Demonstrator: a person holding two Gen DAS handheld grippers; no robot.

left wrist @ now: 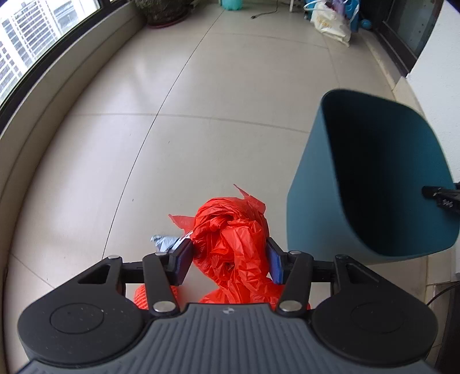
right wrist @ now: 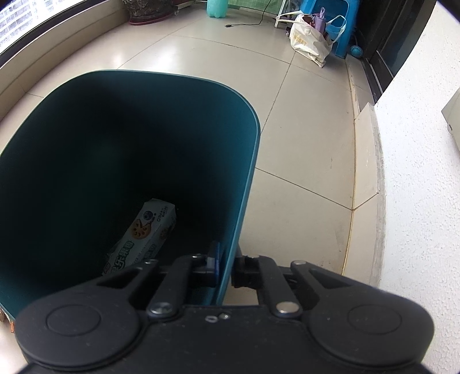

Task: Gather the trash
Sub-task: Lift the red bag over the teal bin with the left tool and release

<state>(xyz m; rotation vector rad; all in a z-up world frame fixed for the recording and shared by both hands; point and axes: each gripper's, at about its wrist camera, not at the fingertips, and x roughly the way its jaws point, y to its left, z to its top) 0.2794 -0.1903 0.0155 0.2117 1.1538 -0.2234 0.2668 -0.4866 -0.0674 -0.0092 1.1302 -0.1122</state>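
Note:
My left gripper is shut on a crumpled red plastic bag, held above the tiled floor. A grey scrap lies just past its left finger. A teal trash bin stands tilted to the right, its dark mouth facing me. My right gripper is shut on the near wall of the bin, one finger inside and one outside. A white snack wrapper lies at the bin's bottom. The right gripper's tip shows at the bin's rim in the left wrist view.
Beige tiled floor runs ahead. A low ledge under a window runs along the left. A white wall is on the right. At the far end stand a white shopping bag, a blue stool and a plant pot.

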